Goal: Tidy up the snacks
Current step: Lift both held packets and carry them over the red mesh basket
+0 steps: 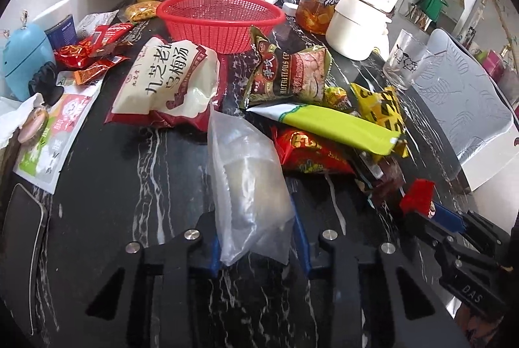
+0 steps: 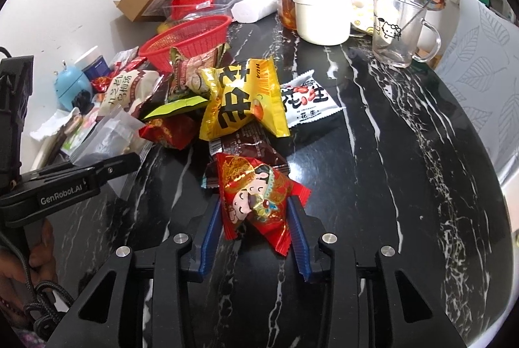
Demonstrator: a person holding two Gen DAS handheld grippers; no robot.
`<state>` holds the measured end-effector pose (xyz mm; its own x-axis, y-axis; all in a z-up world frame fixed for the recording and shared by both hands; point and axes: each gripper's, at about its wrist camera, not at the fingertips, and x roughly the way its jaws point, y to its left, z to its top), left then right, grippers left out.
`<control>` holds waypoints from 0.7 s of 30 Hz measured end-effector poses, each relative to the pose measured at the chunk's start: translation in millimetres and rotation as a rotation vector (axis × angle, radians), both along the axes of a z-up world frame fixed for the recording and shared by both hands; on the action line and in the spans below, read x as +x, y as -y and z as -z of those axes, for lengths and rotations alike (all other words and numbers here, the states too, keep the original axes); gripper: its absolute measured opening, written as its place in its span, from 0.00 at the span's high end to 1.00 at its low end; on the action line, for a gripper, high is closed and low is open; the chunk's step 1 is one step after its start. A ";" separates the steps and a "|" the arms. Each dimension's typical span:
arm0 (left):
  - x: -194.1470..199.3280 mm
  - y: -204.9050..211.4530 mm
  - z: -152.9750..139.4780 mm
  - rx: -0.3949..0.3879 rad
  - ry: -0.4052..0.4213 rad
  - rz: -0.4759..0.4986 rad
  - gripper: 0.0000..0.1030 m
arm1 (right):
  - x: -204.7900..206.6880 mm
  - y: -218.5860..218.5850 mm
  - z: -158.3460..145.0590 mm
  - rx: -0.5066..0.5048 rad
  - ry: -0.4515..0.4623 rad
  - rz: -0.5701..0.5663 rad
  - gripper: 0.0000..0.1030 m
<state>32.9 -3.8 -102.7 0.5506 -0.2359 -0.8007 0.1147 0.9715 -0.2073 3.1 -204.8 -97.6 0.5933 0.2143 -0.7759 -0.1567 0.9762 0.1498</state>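
Item, left gripper (image 1: 256, 247): we clamp a clear packet (image 1: 249, 185). Item, right gripper (image 2: 256, 218): we clamp a red packet (image 2: 259, 195). Both over the table (image 2: 389, 153). Step: gathering. Next, likely: carry to red basket (image 1: 220, 20), release.

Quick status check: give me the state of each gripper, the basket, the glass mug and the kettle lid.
left gripper: shut on clear plastic pouch, pouch between the blue pads.
right gripper: shut on red cartoon snack packet.
red basket: upright, no snacks inside yet.
glass mug: upright, looks to hold no drink, a thin stick leaning inside.
white kettle: upright, lid on, handle raised.
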 end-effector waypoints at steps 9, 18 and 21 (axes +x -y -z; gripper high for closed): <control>-26.2 -3.7 -6.8 -0.006 -0.003 0.006 0.67 | -14.7 -4.1 -3.5 0.021 0.002 -0.028 0.62; -44.4 -10.4 -12.1 -0.009 -0.005 0.005 0.67 | -21.9 -11.9 -7.1 0.040 0.006 -0.072 0.62; -45.9 -11.8 -20.7 -0.010 0.019 0.003 0.67 | -22.3 -15.2 -11.5 0.049 0.015 -0.088 0.62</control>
<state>-13.0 8.1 -82.0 0.5653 -0.2454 -0.7875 0.1213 0.9691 -0.2149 -19.2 -189.6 -86.2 0.5819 0.3041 -0.7543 -0.2445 0.9500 0.1944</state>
